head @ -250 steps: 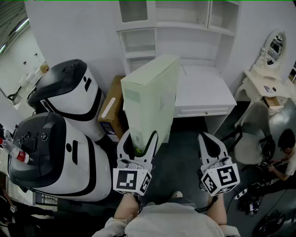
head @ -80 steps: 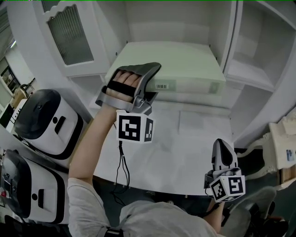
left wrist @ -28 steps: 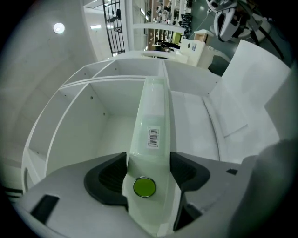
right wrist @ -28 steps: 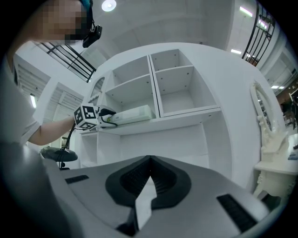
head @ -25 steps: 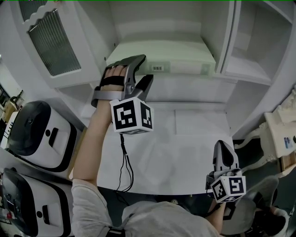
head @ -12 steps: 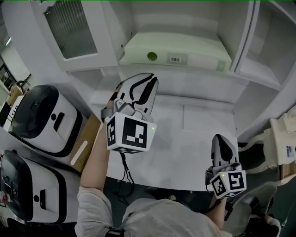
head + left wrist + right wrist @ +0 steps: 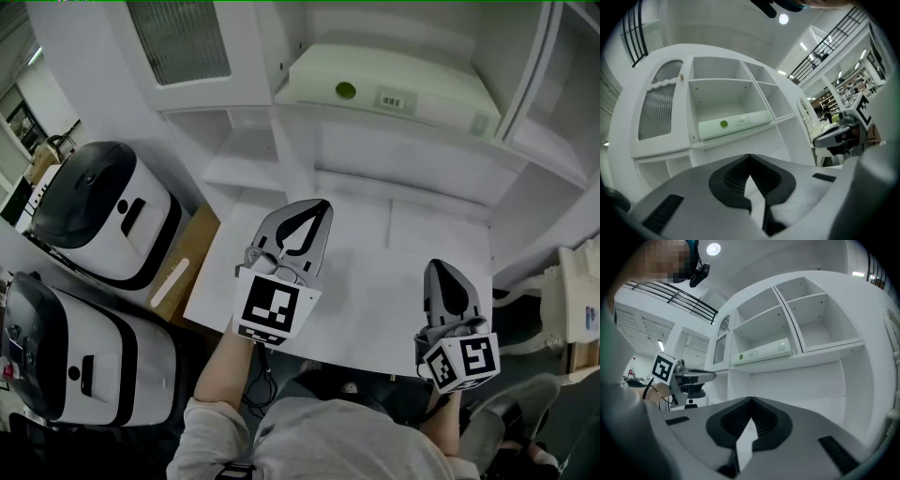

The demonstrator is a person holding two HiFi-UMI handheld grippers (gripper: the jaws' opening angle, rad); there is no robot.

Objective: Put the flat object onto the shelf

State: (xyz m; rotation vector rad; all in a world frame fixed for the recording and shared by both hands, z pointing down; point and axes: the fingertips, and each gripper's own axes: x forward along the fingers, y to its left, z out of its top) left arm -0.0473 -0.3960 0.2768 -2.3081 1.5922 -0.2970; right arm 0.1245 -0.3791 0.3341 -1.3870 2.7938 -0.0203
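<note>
1. Left of the left gripper [image 7: 315, 210] stand two white-and-black machines [image 7: 105, 217], with a cardboard box [image 7: 184, 268] between them and the white desk [image 7: 375, 286].
2. The left gripper hangs over the desk's left part. Its jaws are closing tip to tip with nothing between them, as the left gripper view [image 7: 749, 156] shows.
3. Ahead of and above both grippers, the flat pale-green box [image 7: 403, 80] lies on the shelf [image 7: 375, 120] of the white hutch, apart from either tool. A round green sticker and a barcode label face outward on its front edge [image 7: 736, 124].
4. The right gripper [image 7: 441, 270] hovers over the desk's right front part, near its edge and well apart from the left one. Its jaws are together and empty [image 7: 751, 400], and the box [image 7: 764, 351] sits up and left of its tips.
</note>
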